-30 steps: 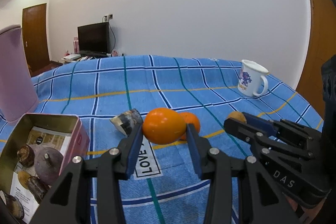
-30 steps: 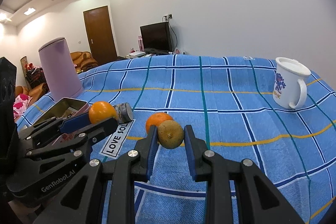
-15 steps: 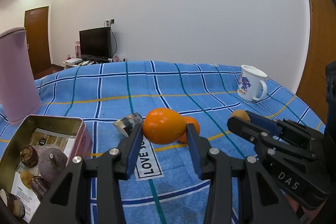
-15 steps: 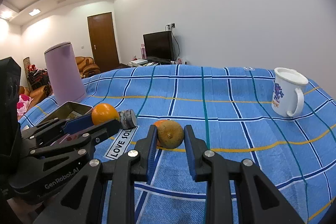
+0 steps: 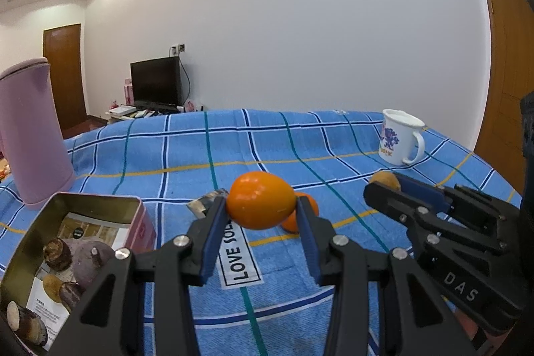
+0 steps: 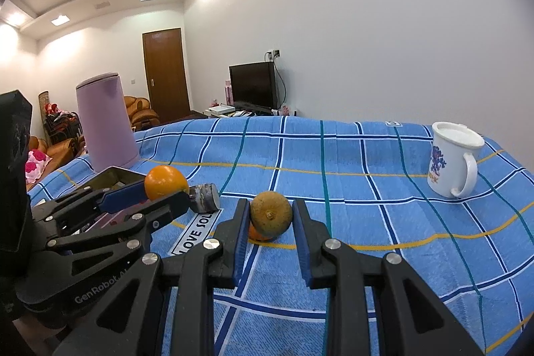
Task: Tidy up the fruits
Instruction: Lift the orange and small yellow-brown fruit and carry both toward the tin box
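Both grippers are raised above a table under a blue checked cloth [image 5: 187, 152], each carrying a fruit. The left gripper [image 5: 262, 206] has its blue-padded jaws pinching a bright orange fruit [image 5: 261, 200], clear of the cloth. The right gripper [image 6: 271, 216] has its jaws clamped on a duller yellow-brown fruit [image 6: 271, 216], stem end toward the camera, also lifted off the surface. A third, small orange [image 5: 302, 214] lies on the cloth just behind the left gripper's fruit; in the right wrist view it peeks out below the brown fruit. A short grey-brown cylinder [image 6: 205, 197], lying on its side, rests near a printed label reading "LOVE SOL…". At the left edge of the table sits an open metal tin [image 5: 100, 201] with a pink outer wall, holding several dark brown roundish items [image 5: 71, 259] on printed paper; what they are I cannot tell. A tall pink container [image 5: 31, 135] stands upright behind the tin. A white mug [image 6: 450, 159] with a blue motif stands well apart on the right.
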A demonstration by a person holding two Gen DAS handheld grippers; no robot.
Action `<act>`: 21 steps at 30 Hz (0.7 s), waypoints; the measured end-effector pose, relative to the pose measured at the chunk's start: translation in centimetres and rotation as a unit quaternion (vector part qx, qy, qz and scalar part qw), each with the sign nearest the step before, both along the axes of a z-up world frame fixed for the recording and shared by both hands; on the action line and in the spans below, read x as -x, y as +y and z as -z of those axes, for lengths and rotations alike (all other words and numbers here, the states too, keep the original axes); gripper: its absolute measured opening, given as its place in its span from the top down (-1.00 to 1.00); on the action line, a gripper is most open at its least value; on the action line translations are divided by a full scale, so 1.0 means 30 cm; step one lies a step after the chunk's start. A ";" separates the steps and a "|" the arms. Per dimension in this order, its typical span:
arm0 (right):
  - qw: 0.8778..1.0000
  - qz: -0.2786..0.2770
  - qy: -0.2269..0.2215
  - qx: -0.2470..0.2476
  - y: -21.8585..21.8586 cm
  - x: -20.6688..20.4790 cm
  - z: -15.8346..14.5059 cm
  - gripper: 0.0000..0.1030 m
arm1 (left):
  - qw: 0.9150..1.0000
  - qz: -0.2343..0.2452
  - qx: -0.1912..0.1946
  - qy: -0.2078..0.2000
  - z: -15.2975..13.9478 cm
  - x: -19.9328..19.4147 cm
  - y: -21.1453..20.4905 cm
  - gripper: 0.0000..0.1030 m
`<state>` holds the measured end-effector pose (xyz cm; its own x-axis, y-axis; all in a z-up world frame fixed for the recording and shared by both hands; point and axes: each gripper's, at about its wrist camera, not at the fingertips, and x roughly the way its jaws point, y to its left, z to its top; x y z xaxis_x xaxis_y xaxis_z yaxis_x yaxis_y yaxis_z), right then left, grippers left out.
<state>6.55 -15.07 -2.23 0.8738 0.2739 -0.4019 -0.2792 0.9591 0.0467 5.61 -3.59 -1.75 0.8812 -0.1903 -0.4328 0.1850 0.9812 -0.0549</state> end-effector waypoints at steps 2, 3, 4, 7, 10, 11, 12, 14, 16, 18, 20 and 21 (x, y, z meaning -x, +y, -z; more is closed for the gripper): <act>1.000 0.000 -0.005 0.002 0.002 0.006 -0.003 0.47 | 1.000 -0.001 0.001 -0.001 -0.001 0.002 0.001 0.15; 1.000 0.000 -0.009 0.003 0.005 0.011 -0.005 0.47 | 1.000 -0.002 0.001 -0.002 -0.001 0.004 0.003 0.15; 1.000 0.000 -0.012 0.004 0.006 0.015 -0.006 0.47 | 1.000 -0.002 0.002 -0.002 -0.001 0.003 0.004 0.15; 1.000 0.000 -0.023 0.008 0.010 0.027 -0.011 0.47 | 1.000 -0.005 0.001 -0.006 -0.003 0.010 0.005 0.15; 0.999 -0.002 -0.031 0.010 0.015 0.037 -0.014 0.47 | 1.000 -0.006 -0.003 -0.013 -0.006 0.022 0.003 0.15; 0.999 -0.002 -0.032 0.010 0.015 0.038 -0.015 0.47 | 1.000 -0.007 -0.005 -0.018 -0.007 0.028 0.002 0.15; 0.999 -0.003 -0.033 0.009 0.014 0.039 -0.016 0.47 | 1.000 -0.008 -0.006 -0.020 -0.009 0.031 0.000 0.15; 0.999 -0.004 -0.036 0.009 0.017 0.043 -0.017 0.47 | 1.000 -0.008 -0.008 -0.023 -0.010 0.039 -0.001 0.15; 0.999 -0.005 -0.040 0.009 0.020 0.049 -0.018 0.47 | 1.000 -0.010 -0.008 -0.024 -0.011 0.039 0.001 0.15; 0.999 -0.009 -0.044 0.010 0.025 0.055 -0.020 0.46 | 1.000 -0.011 -0.008 -0.024 -0.011 0.040 0.004 0.15; 0.999 -0.011 -0.046 0.010 0.029 0.057 -0.021 0.47 | 1.000 -0.011 -0.008 -0.025 -0.012 0.044 0.004 0.15; 0.999 -0.012 -0.046 0.010 0.030 0.057 -0.021 0.47 | 1.000 -0.012 -0.008 -0.025 -0.012 0.045 0.005 0.15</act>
<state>4.85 -14.16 -1.61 0.9006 0.2872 -0.3262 -0.3035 0.9528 0.0010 4.27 -3.44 -1.39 0.9062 -0.1629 -0.3902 0.1643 0.9859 -0.0301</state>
